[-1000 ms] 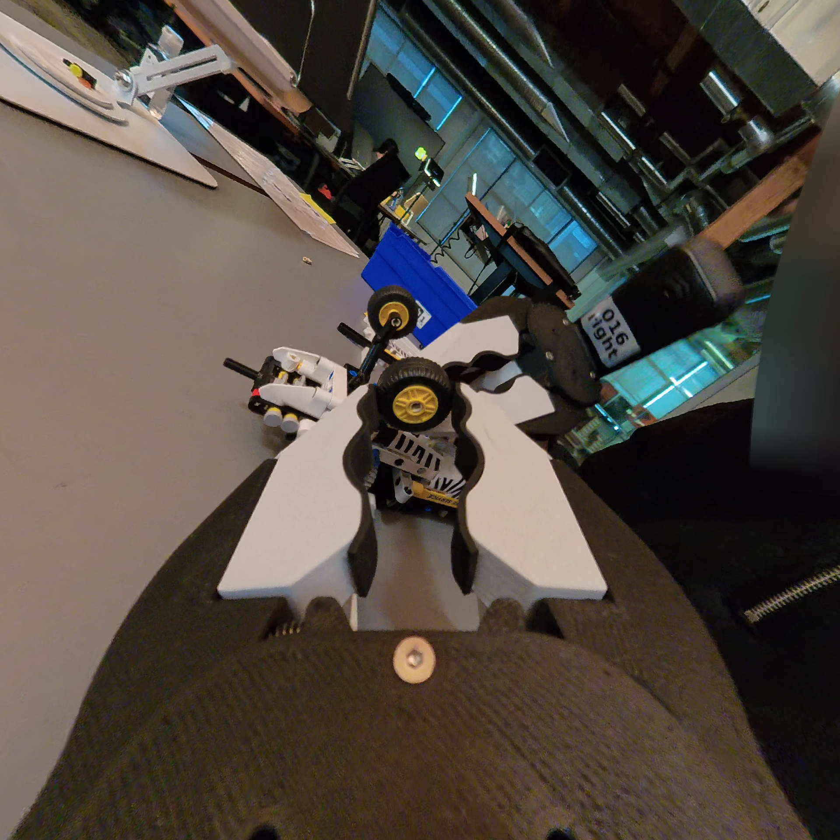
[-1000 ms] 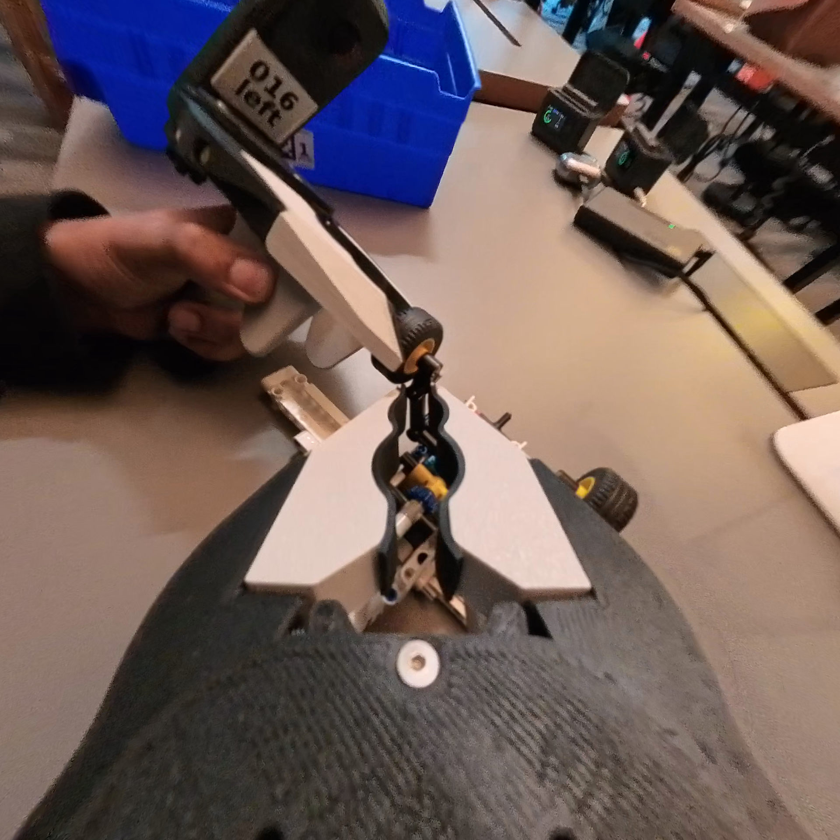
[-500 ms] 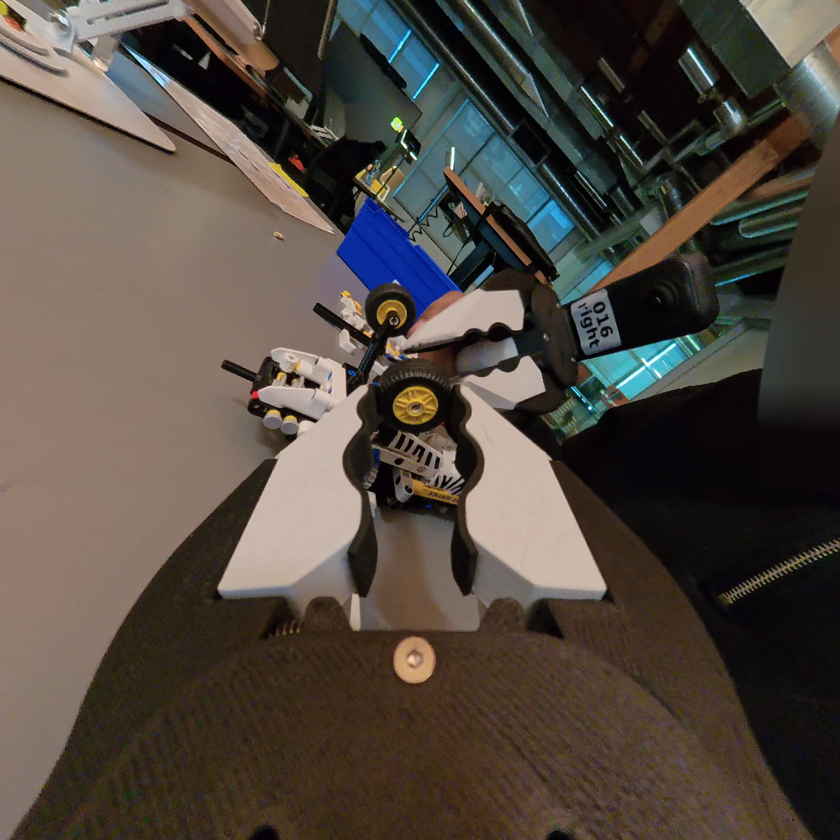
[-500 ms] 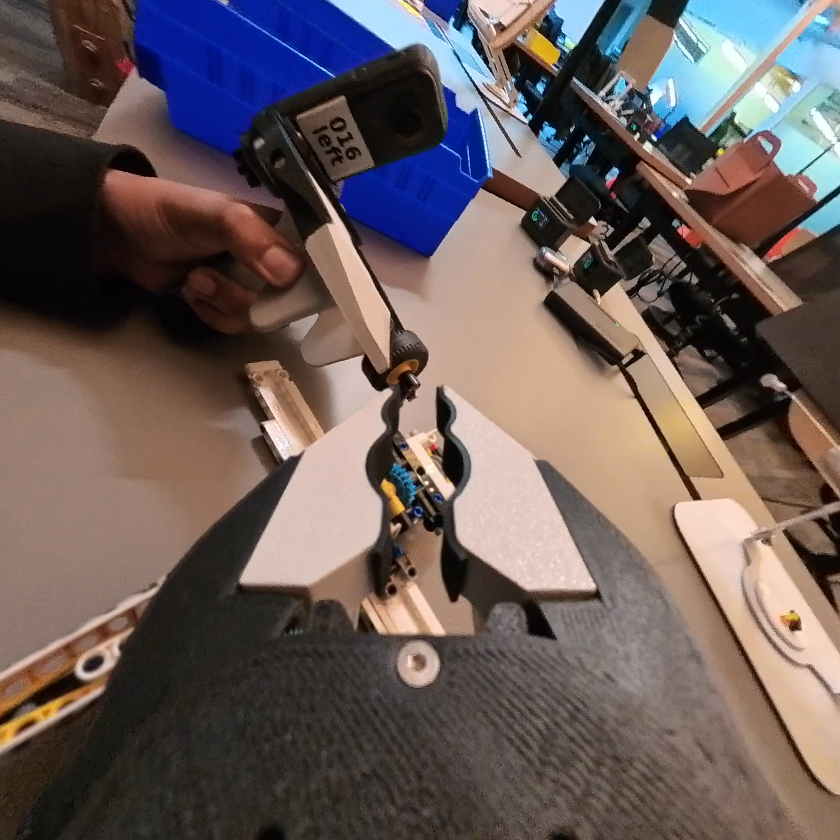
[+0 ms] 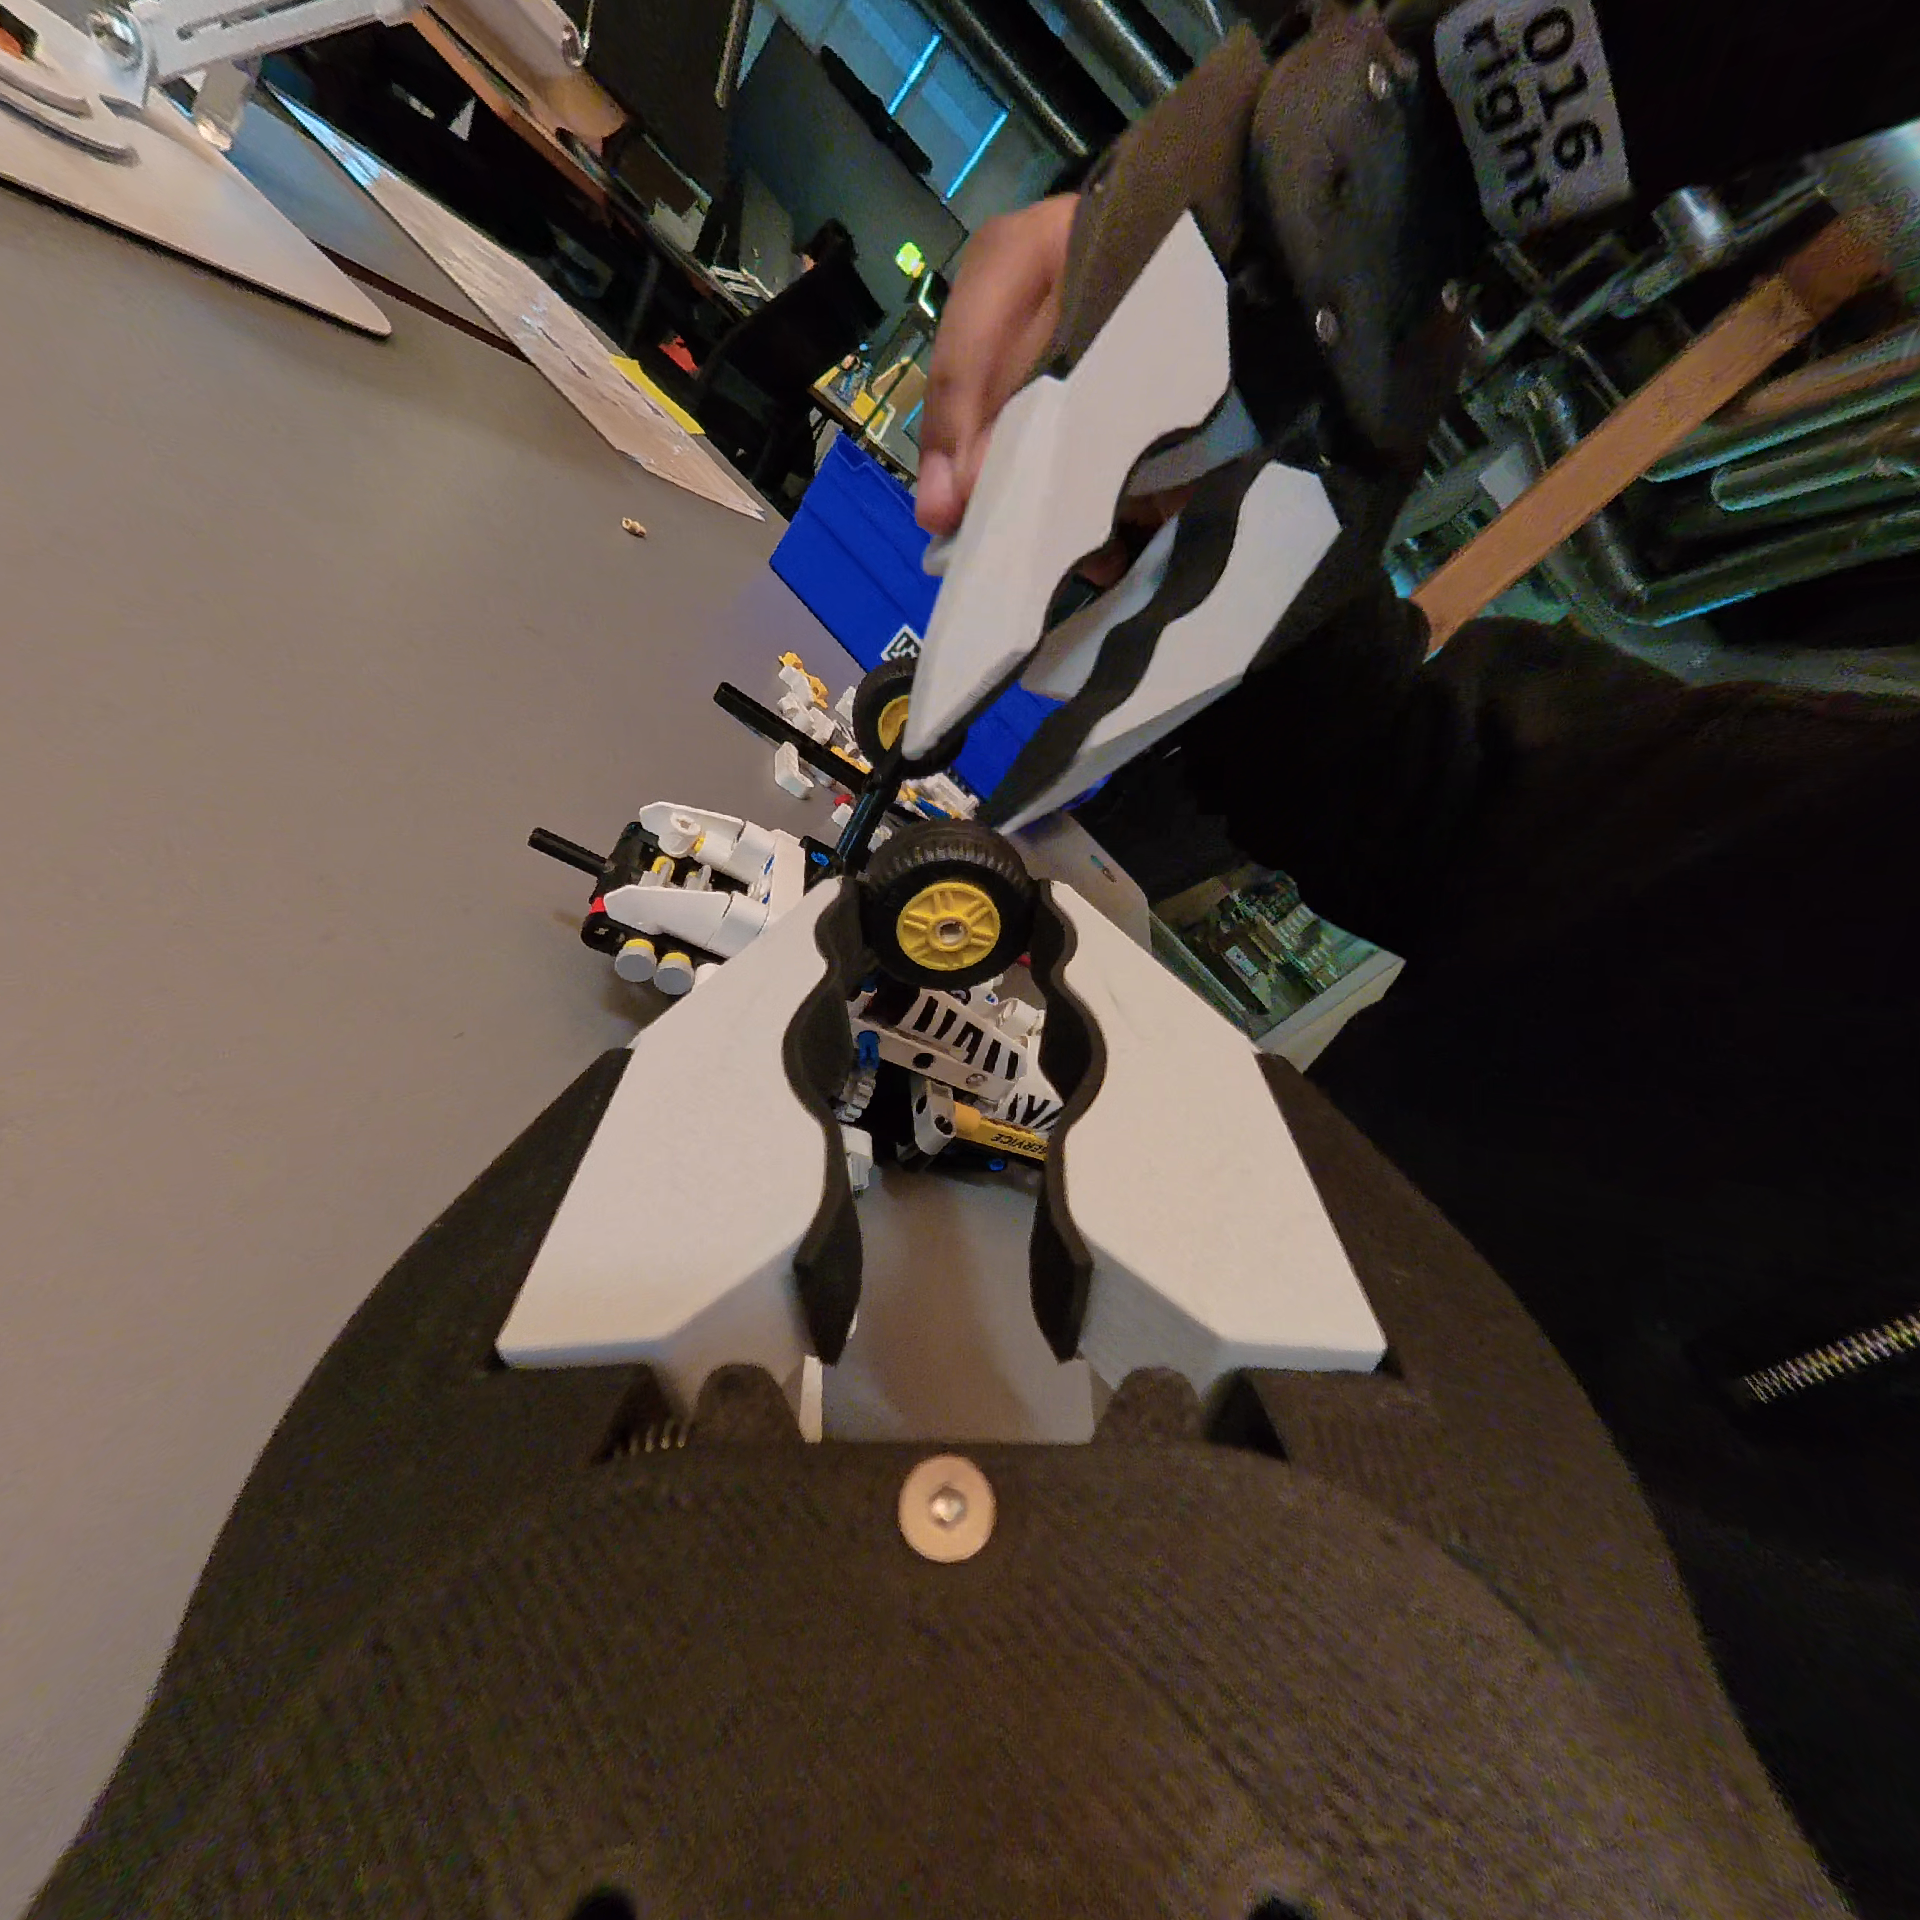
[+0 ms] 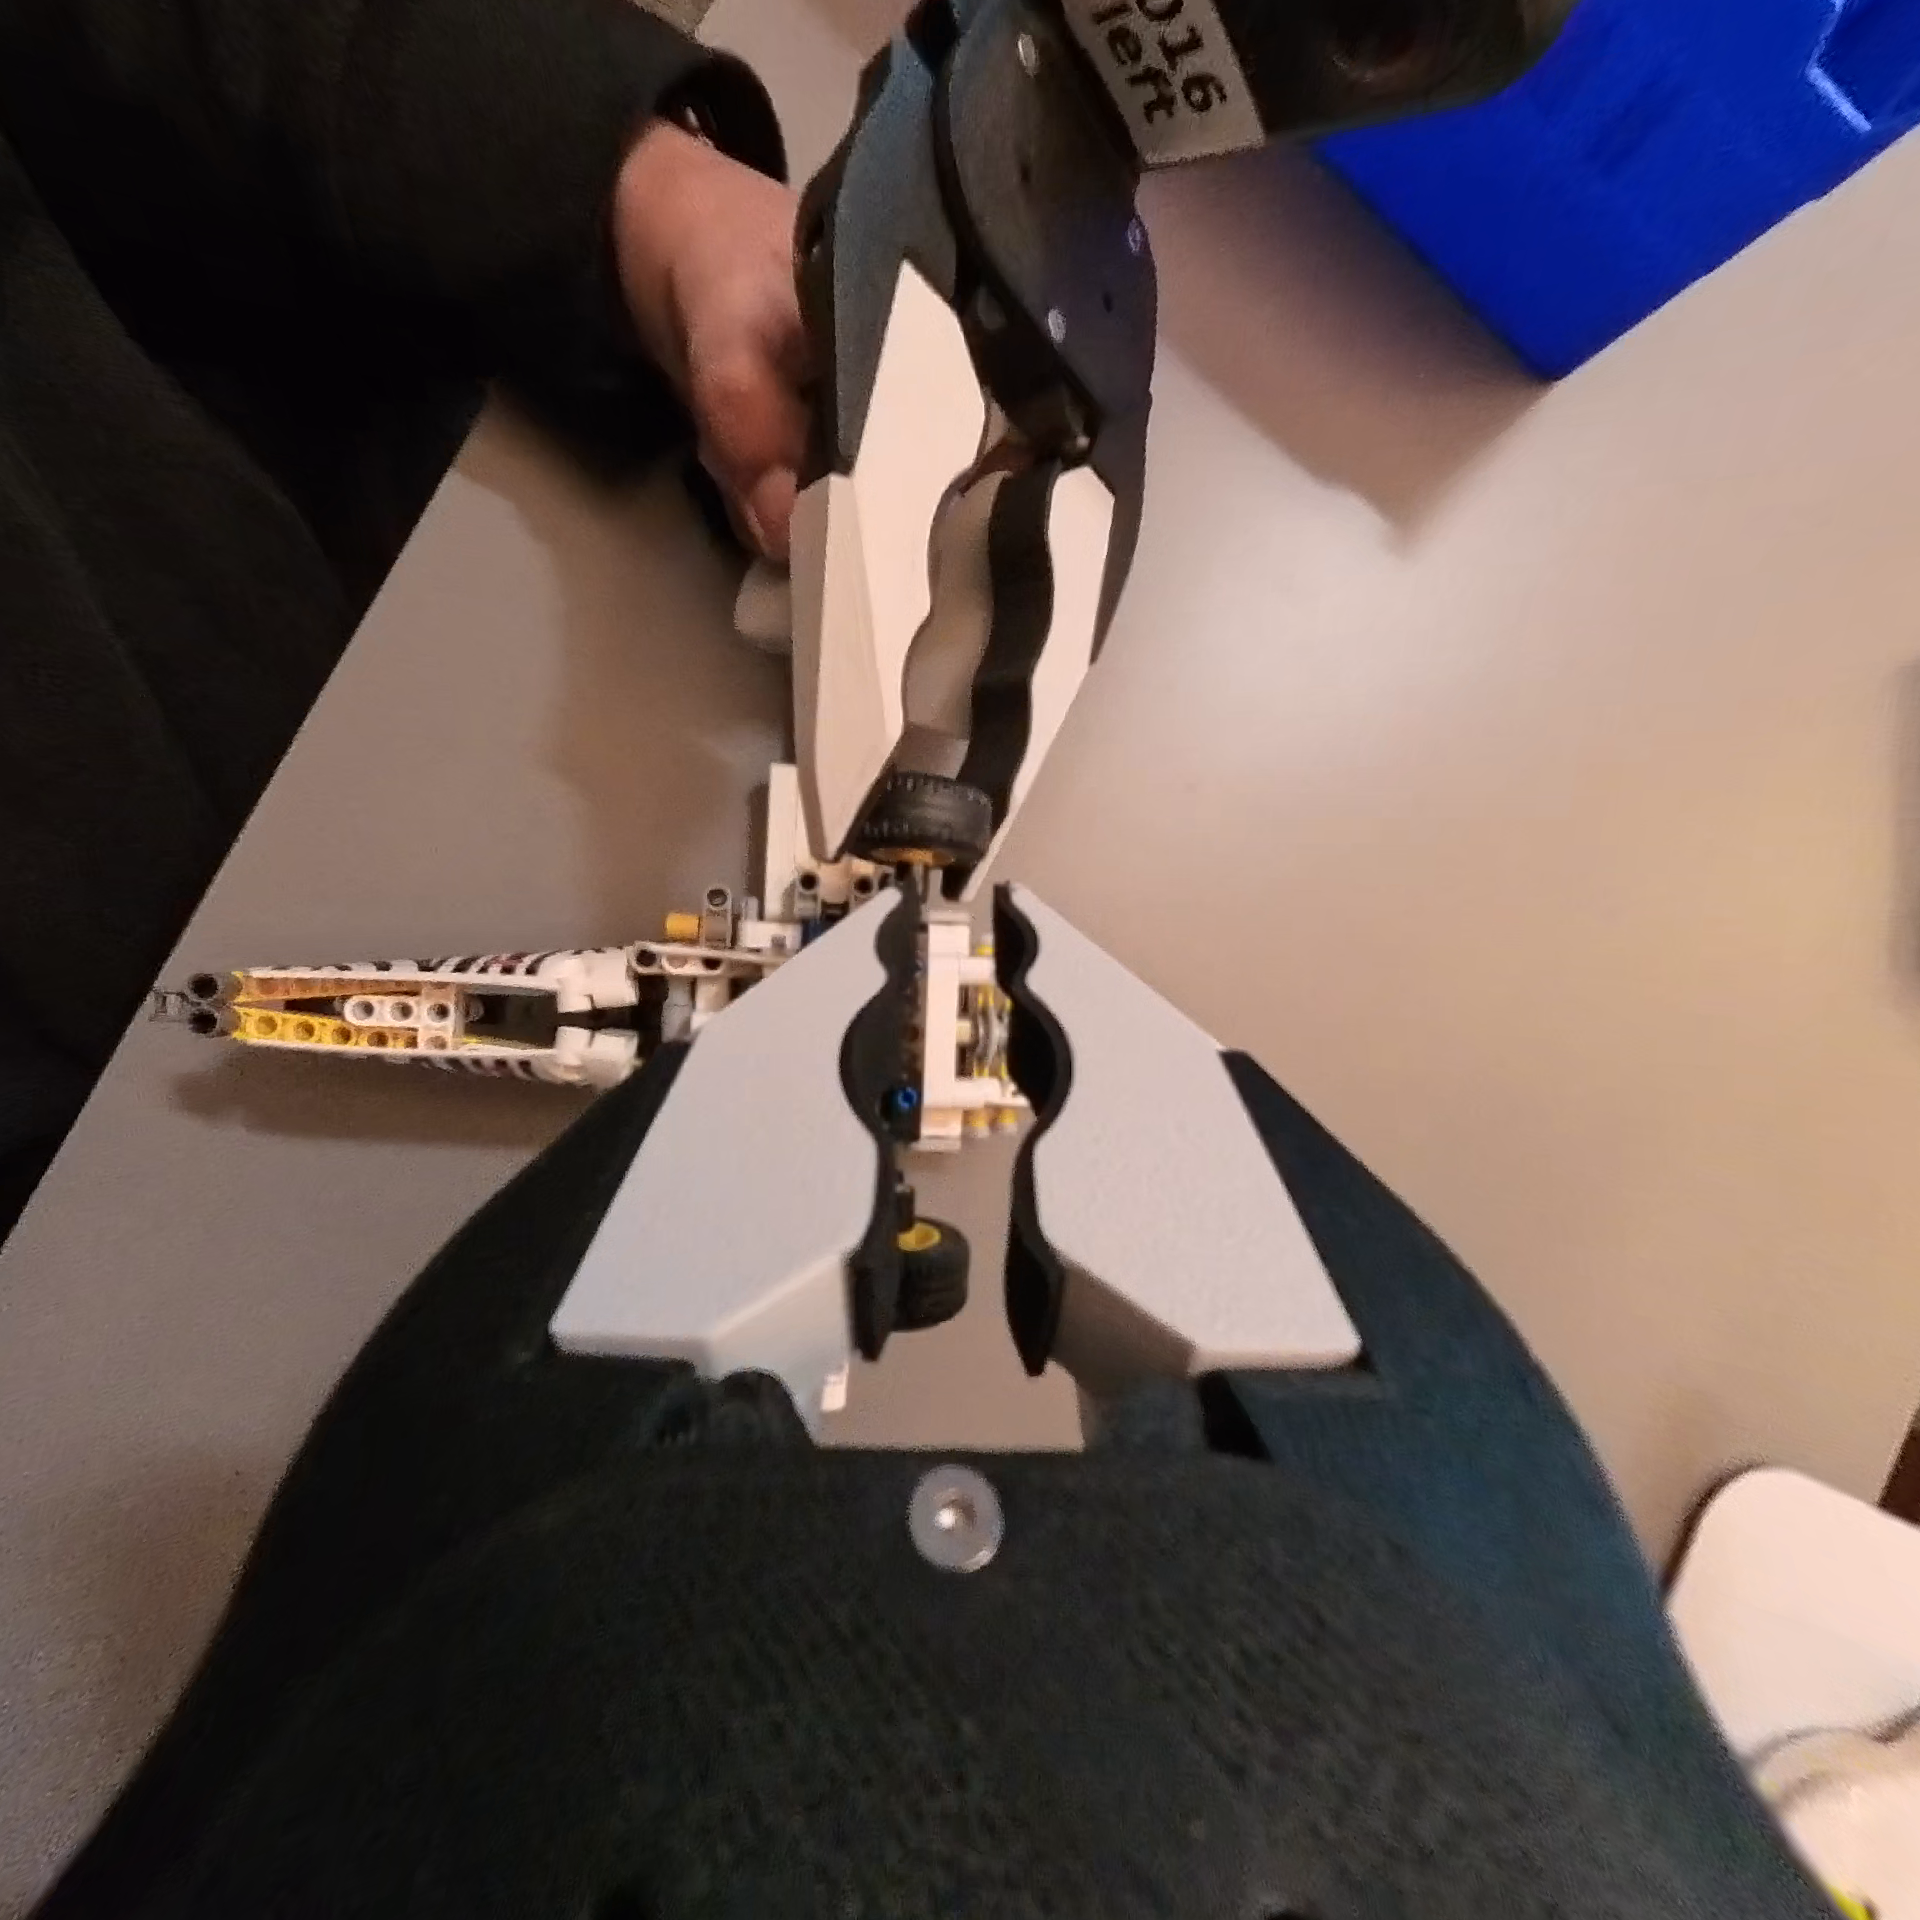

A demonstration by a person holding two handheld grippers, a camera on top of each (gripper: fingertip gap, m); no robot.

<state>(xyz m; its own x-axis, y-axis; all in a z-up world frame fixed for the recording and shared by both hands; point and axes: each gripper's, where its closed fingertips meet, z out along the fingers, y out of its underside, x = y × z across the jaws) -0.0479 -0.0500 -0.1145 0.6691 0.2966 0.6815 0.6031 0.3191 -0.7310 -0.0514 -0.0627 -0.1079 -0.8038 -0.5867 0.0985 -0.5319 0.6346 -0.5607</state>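
Pinching a yellow-hubbed wheel (image 5: 945, 920), left fingers (image 5: 831, 997) level; right fingers (image 5: 1081, 717) spread, angled down.

Left wrist view: low over grey table (image 5: 260, 727), facing along it, close behind toy wheel (image 5: 948, 920).
Right wrist view: steeply downward, close above.
Shared: same wheel (image 6: 930, 818), brick model (image 6: 416, 1013).

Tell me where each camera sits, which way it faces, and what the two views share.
Left wrist view: on the left gripper, looking low along the table; its fingers clamp a wheel; a hand holds the right gripper beyond.
Right wrist view: on the right gripper, looking down at the toy model; fingers apart.
Shared: wheel, model, blue bin.
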